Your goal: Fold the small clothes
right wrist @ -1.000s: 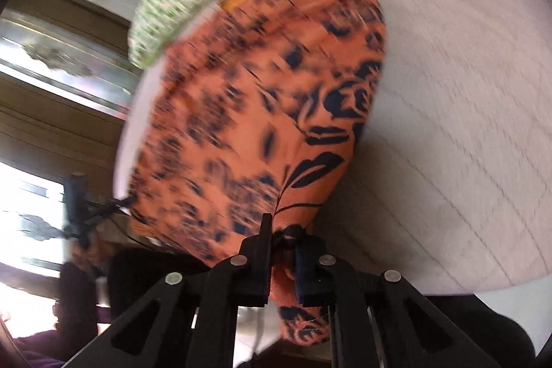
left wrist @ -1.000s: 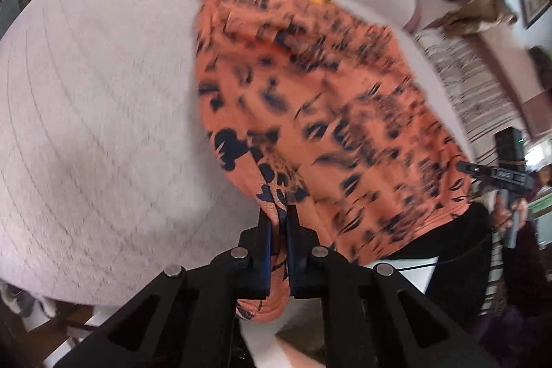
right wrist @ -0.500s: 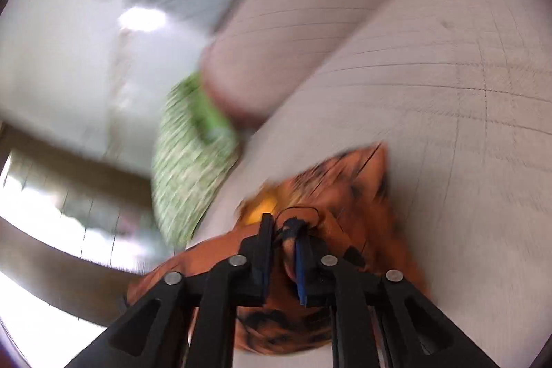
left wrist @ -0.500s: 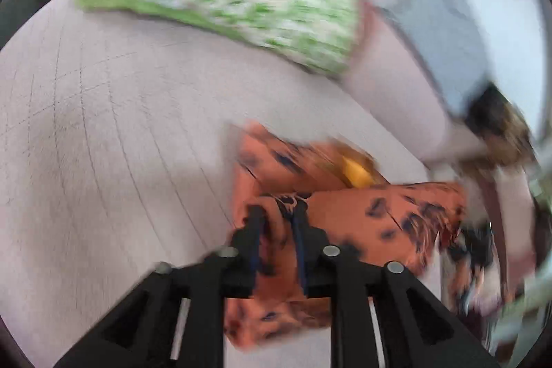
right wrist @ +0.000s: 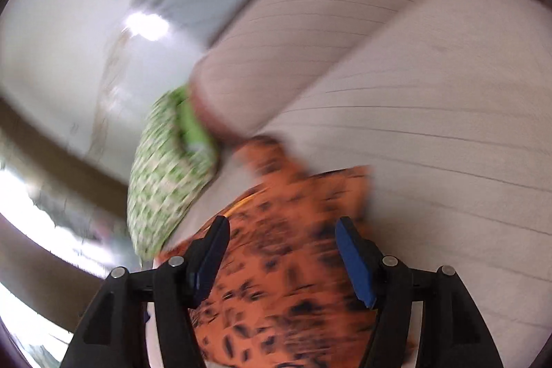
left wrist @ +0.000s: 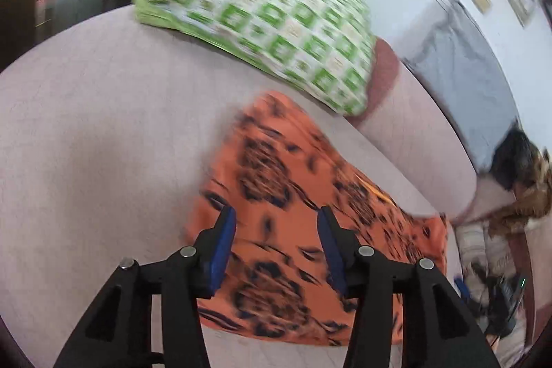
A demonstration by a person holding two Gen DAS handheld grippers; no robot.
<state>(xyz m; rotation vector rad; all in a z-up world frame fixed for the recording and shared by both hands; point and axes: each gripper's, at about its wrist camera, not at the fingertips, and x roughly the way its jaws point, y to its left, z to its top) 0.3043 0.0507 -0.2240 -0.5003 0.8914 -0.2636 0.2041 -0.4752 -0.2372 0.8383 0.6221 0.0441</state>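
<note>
I see the pale quilted couch seat filling most of both views. A green checked pillow sits at its back edge. The orange black-print garment lies on the seat just in front of it, apparently folded over, though blur hides the edges. My left gripper and right gripper hover above it, jaws opening, gripping nothing.

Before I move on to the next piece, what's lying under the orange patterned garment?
The orange garment lies on the pale quilted cushion, which shows all around it. Anything beneath the cloth itself is covered.
</note>
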